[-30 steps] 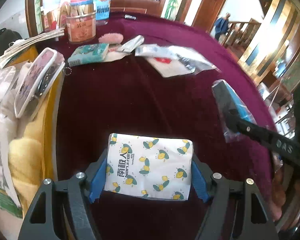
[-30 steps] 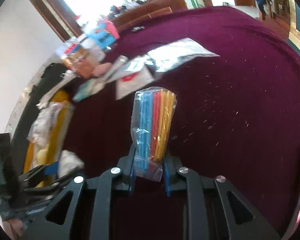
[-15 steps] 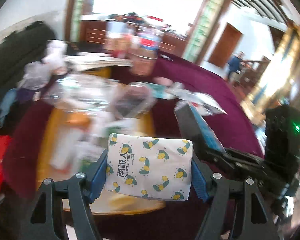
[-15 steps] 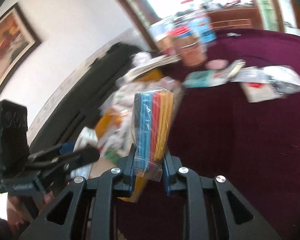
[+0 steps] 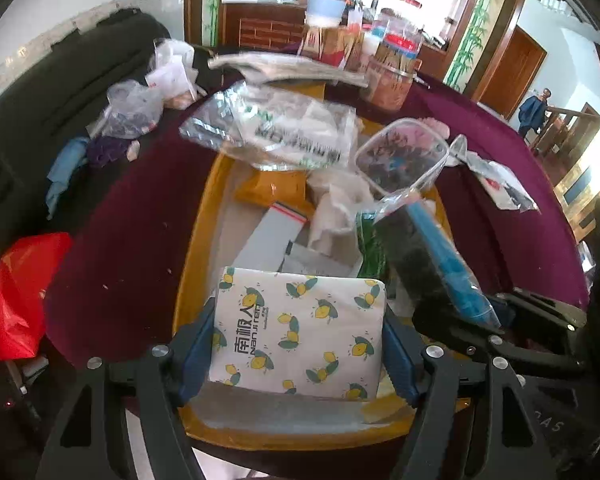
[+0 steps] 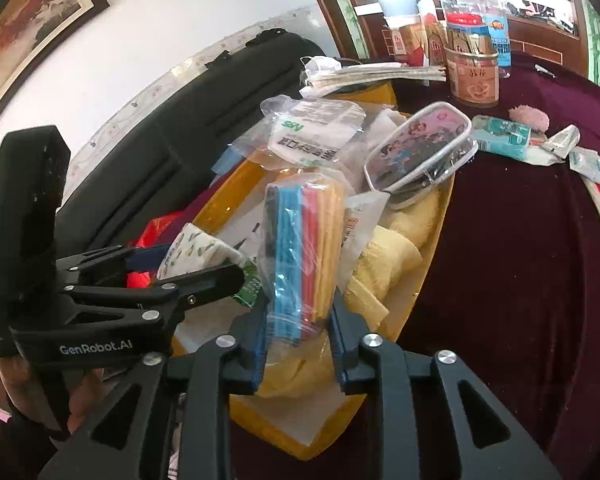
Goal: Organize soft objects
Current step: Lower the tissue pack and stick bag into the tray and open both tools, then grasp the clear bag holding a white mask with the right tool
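Observation:
My left gripper [image 5: 298, 316] is shut on a white tissue pack printed with lemons [image 5: 308, 344] and holds it over the near end of the yellow tray [image 5: 196, 240]. In the right wrist view the same gripper [image 6: 196, 258] and tissue pack [image 6: 188, 248] show at the left. My right gripper [image 6: 298, 308] hangs over the tray [image 6: 432, 264]. Its jaws are opening, and a clear packet of blue, red and yellow strips [image 6: 300, 240] stands upright between the pads, which look just clear of it. The left wrist view shows that packet [image 5: 440, 248] at the right.
The tray is heaped with plastic bags [image 5: 284, 132], a clear patterned pouch [image 6: 420, 156] and yellow cloth [image 6: 384, 256]. A jar [image 6: 474, 76], a teal tissue pack [image 6: 500, 142] and sachets lie on the purple tablecloth [image 6: 520, 260]. A dark sofa [image 6: 180, 128] and a red bag [image 5: 20, 292] are to the left.
Both grippers have swung left from over the bare purple cloth to above the yellow tray, carrying their packs. The right jaws have spread a little around the strip packet.

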`<act>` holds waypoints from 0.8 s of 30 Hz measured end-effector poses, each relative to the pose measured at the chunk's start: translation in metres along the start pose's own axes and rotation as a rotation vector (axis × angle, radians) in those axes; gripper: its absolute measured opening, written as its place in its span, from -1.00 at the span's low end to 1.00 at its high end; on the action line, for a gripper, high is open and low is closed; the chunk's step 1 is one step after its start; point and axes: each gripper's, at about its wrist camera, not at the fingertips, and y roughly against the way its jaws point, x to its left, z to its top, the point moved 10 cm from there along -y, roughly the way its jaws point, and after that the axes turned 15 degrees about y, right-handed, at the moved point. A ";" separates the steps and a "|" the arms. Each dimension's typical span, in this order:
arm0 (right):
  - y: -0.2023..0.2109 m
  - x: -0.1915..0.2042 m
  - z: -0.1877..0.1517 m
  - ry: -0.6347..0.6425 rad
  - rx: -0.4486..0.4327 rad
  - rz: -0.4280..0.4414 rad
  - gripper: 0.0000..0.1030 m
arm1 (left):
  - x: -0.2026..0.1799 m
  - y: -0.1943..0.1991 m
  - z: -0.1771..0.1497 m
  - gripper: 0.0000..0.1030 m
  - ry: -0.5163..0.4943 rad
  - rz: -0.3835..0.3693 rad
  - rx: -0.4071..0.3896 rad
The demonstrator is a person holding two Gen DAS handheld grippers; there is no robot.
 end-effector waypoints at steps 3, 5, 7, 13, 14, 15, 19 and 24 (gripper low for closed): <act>0.000 -0.003 -0.001 -0.015 -0.022 0.032 -0.06 | 0.003 0.001 0.002 0.53 0.041 -0.050 0.004; 0.003 -0.004 -0.002 -0.023 -0.034 0.043 0.09 | 0.000 0.004 0.005 0.57 0.064 -0.092 0.006; 0.011 -0.004 0.000 -0.038 -0.060 0.079 0.19 | -0.001 0.009 0.007 0.62 0.083 -0.116 0.003; 0.066 -0.032 0.011 -0.096 -0.167 0.072 0.38 | -0.035 0.042 0.015 0.71 0.029 -0.175 -0.080; 0.080 -0.047 0.013 -0.124 -0.198 0.055 0.52 | -0.045 0.048 0.015 0.76 0.007 -0.189 -0.099; 0.093 -0.061 0.015 -0.148 -0.229 0.033 0.62 | -0.058 0.054 0.015 0.80 -0.016 -0.208 -0.116; 0.129 -0.135 0.008 -0.290 -0.267 -0.092 0.65 | -0.121 0.062 0.014 0.85 -0.089 -0.304 -0.136; 0.150 -0.244 -0.038 -0.674 -0.277 -0.130 0.65 | -0.182 0.037 0.013 0.85 -0.117 -0.372 -0.062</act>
